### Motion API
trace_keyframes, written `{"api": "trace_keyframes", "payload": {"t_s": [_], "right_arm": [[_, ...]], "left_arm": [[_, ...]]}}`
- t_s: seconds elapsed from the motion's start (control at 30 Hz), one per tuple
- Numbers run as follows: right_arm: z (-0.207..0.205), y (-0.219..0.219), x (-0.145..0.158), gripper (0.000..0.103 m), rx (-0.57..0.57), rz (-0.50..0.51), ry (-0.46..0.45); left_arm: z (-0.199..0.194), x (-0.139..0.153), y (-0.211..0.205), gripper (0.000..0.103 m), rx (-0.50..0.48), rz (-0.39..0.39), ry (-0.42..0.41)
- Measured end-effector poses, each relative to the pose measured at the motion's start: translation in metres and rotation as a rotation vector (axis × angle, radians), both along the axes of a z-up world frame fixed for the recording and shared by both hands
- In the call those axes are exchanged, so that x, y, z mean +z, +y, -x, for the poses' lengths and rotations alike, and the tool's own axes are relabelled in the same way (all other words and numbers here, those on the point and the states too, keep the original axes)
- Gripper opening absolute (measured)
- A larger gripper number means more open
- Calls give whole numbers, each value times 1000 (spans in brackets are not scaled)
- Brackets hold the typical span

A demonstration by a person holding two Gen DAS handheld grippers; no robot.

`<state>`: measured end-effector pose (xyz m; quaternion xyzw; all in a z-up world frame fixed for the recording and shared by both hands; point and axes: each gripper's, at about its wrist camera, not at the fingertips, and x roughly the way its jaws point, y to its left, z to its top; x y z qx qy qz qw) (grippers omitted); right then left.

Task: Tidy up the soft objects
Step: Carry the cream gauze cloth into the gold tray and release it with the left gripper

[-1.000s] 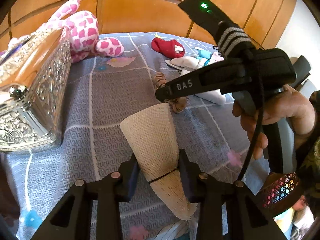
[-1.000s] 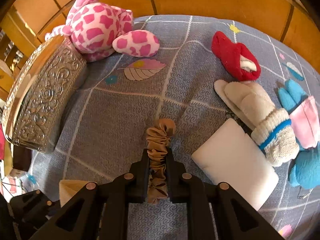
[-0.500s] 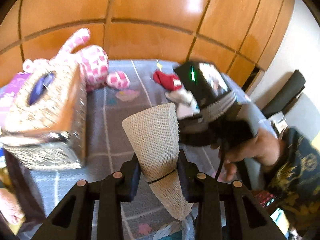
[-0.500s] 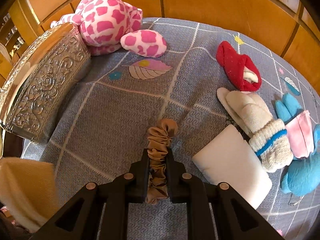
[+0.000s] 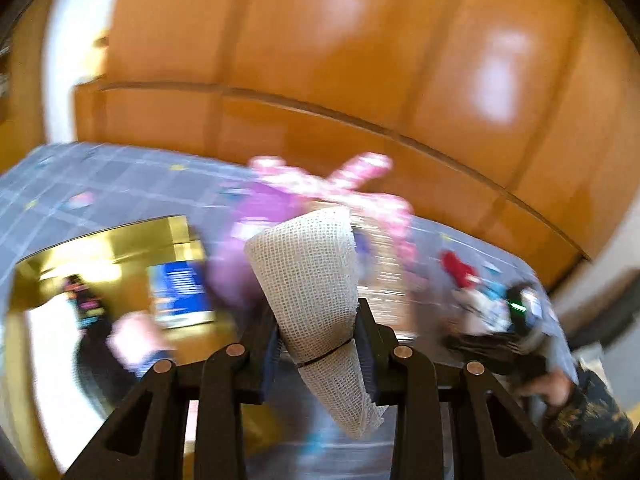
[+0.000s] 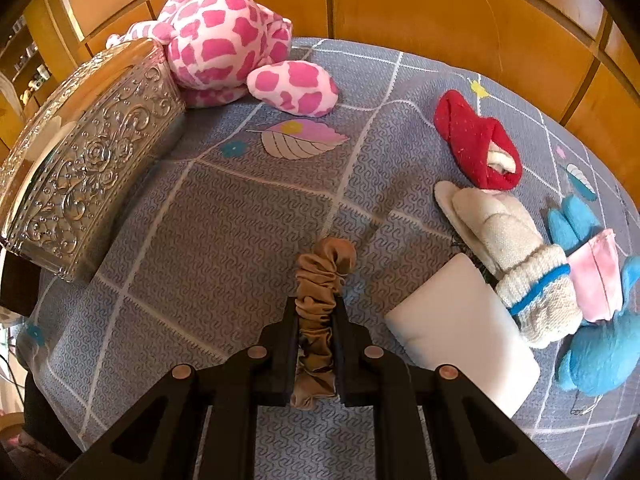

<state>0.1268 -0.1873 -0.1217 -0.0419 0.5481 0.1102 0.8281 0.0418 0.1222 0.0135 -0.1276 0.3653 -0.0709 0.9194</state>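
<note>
Left gripper [image 5: 316, 344], at lower centre of its view, has its jaws clamped on a gauze roll [image 5: 312, 280]. Right gripper [image 6: 316, 336], lower centre, pinches a tan scrunchie [image 6: 320, 292], jaws nearly together.

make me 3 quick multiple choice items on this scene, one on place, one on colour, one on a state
1. What lies right beside the pink spotted plush?
A. embossed silver box
B. red sock
C. white foam block

2. What colour is the scrunchie in the right claw?
A. blue
B. tan
C. red

3. How is the left claw?
A. open, empty
B. shut on a gauze roll
C. shut on a mitten

Answers:
1 A, the silver box sits against the plush.
2 B, the fabric is tan-brown.
3 B, both pads press the gauze roll.
</note>
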Motion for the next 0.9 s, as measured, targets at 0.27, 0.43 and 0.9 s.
{"api": "trace_keyframes", "payload": {"t_s": [0.27,0.43,0.9], "right_arm": [[4,6,-2,13,6,15,-11],[6,8,-2,13,4,20,-16],[8,6,-3,14,2,29,-27]], "left_arm": [[-12,-42,109,34,252,17,118],[-32,-56,146,38,319,65,157],[-30,-67,132,65,386,-29,196]]}}
